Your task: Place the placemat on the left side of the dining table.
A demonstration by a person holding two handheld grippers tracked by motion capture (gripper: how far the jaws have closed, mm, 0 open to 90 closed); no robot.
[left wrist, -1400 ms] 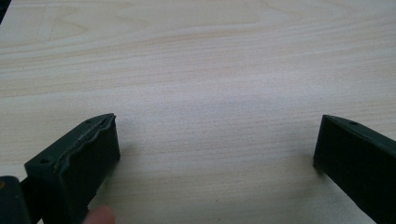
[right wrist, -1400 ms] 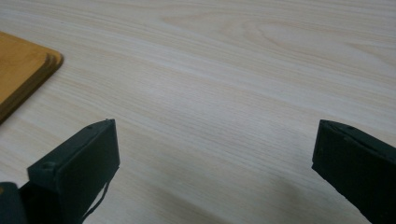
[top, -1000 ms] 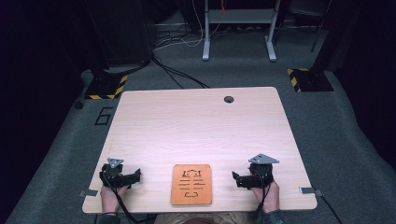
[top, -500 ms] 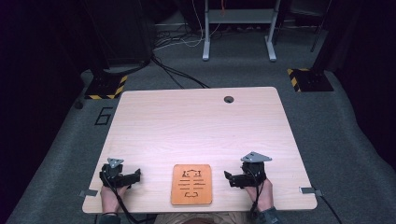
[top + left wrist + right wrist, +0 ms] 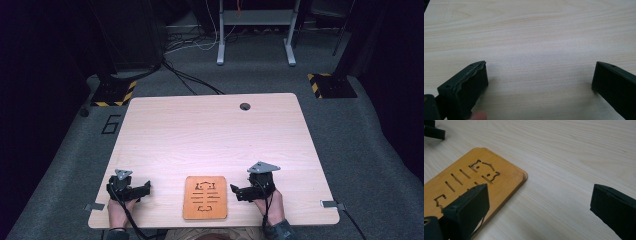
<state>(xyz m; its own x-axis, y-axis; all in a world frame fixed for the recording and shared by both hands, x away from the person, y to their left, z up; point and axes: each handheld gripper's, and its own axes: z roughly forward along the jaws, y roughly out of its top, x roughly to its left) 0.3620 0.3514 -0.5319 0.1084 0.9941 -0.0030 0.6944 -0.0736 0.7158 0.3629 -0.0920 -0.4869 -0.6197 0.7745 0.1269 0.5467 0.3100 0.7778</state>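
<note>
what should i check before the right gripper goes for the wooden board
1. Right gripper open: ok, fingers wide apart.
2. Wooden board lying flat on the table: ok.
3. Board edge between the right fingers: not ok, one finger sits over the board, the other over bare table.
4. Left gripper apart from the board: ok, open over bare table.
5. Board edge raised enough to pinch: cannot tell.

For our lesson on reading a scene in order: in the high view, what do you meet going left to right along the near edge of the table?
Left claw → orange board → right claw.
</note>
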